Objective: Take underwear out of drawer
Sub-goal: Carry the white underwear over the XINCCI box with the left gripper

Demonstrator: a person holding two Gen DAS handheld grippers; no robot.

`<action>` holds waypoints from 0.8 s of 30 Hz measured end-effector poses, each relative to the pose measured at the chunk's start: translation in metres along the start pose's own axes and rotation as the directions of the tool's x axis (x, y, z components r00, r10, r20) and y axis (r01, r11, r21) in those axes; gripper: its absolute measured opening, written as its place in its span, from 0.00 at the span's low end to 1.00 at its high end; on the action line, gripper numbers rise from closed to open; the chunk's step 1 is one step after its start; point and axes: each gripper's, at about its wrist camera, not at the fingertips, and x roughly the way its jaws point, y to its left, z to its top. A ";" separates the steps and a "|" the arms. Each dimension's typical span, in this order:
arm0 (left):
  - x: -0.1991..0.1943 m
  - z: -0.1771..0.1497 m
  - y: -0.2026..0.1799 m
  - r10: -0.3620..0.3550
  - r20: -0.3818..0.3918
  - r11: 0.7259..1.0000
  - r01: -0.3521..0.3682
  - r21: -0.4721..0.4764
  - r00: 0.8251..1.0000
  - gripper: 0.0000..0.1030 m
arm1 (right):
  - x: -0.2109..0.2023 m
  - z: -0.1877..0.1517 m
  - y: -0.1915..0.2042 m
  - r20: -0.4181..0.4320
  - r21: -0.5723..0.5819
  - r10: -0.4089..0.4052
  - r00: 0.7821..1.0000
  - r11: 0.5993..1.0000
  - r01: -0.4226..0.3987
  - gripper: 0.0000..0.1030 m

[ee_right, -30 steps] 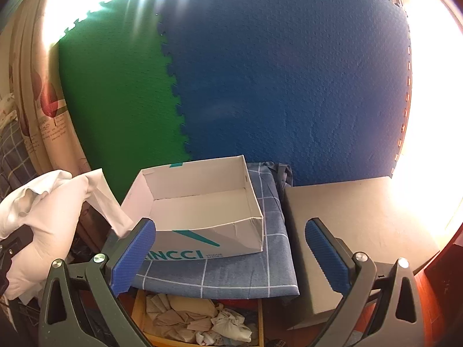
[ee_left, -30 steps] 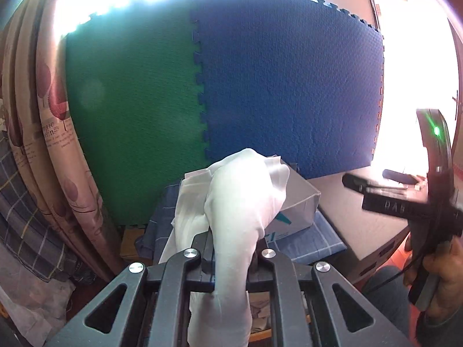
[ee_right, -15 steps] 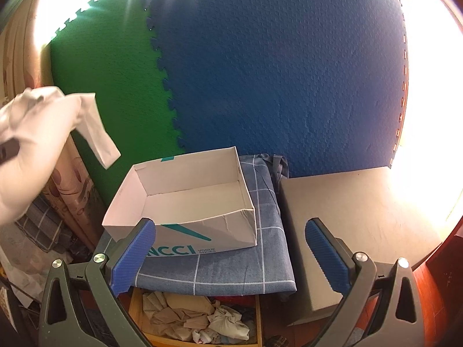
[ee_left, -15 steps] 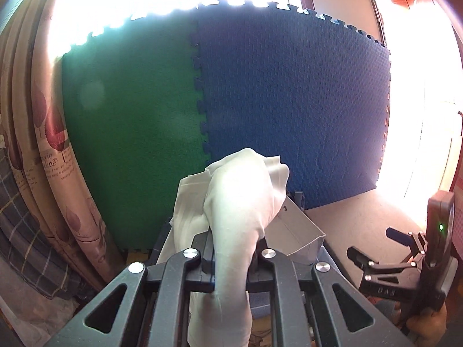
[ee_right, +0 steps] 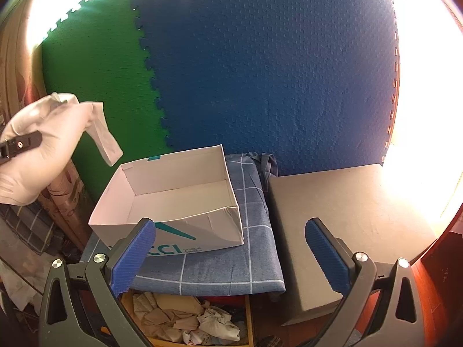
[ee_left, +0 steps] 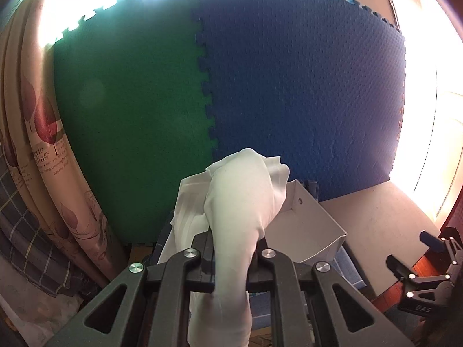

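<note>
1. The left claw [ee_left: 231,256] is pinched tight on a white piece of underwear [ee_left: 240,202]. The cloth bulges out ahead of its fingers and trails down behind them, held up in the air to the left of and above the white cardboard box [ee_right: 173,199].
2. The right claw [ee_right: 231,248] is spread wide and holds nothing. It hangs just in front of the box.
3. The box sits open and empty on a blue checked cloth [ee_right: 246,260]. A grey table [ee_right: 341,211] stands just right of the box.
4. Below the front edge of the box, the drawer [ee_right: 249,318] is open, with more crumpled garments [ee_right: 185,321] inside.
5. The step in hand looks like carrying the lifted garment clear of the drawer, probably toward the box, though the task names no place to put it.
6. To do it well, keep the left claw firmly closed, since the fabric is soft and could slide out of a loose grip.
7. Bring the cloth over the middle of the box before lowering it, so the hanging tail does not catch on the near wall or drape outside.
8. Keep the right claw low and away from the box mouth, leaving the left a free path. It is well placed to reach into the drawer for the next piece.
</note>
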 end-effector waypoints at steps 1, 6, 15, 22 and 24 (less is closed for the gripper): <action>0.005 -0.002 0.001 0.004 -0.008 1.000 -0.004 0.000 1.000 0.11 | 0.000 0.000 -0.001 0.002 -0.001 -0.002 1.000 1.000 0.002 0.99; 0.030 -0.013 0.006 0.002 -0.049 1.000 -0.003 -0.008 0.999 0.11 | 0.000 -0.001 0.000 0.008 -0.014 -0.034 0.999 0.999 0.034 0.99; 0.094 -0.037 0.019 -0.024 -0.139 1.000 0.021 -0.020 0.990 0.11 | 0.015 -0.008 0.009 -0.031 -0.036 -0.063 0.998 0.997 0.062 0.99; 0.131 -0.048 0.026 -0.053 -0.163 0.998 0.050 -0.025 0.985 0.11 | 0.032 -0.014 0.025 -0.064 -0.079 -0.099 0.993 0.992 0.094 0.99; 0.143 -0.049 0.029 -0.057 -0.165 0.998 0.053 -0.026 0.985 0.11 | 0.037 -0.016 0.031 -0.075 -0.096 -0.107 0.991 0.990 0.100 0.99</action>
